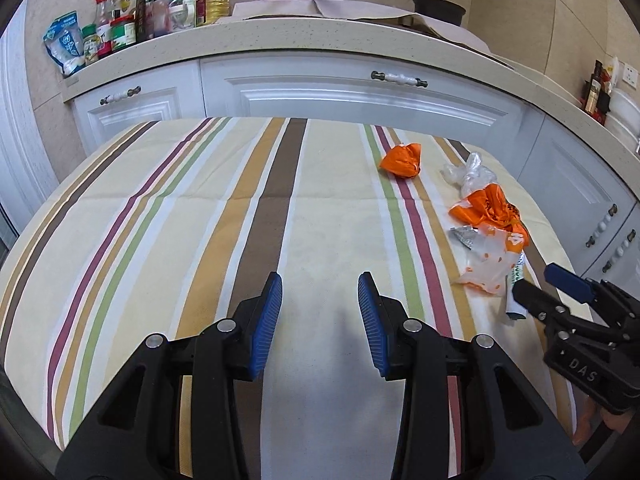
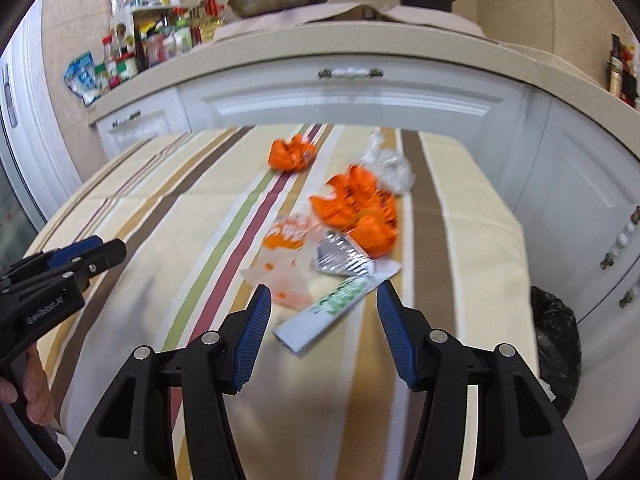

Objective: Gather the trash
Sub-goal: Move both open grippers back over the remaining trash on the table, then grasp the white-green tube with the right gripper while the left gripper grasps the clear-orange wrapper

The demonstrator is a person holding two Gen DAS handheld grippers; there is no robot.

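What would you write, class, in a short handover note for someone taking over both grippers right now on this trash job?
Left gripper: open, empty, over bare tablecloth.
Right gripper: open, empty, just short of the white-and-green wrapper.
Trash, all on the table's right side: orange wad farthest back, alone; clear plastic; orange bag; foil piece; pale orange-print bag.
Bin with black liner stands on the floor, right of the table.
Done: nothing gripped yet.
Left: every piece into the bin; the nearest wrapper looks the likely start.
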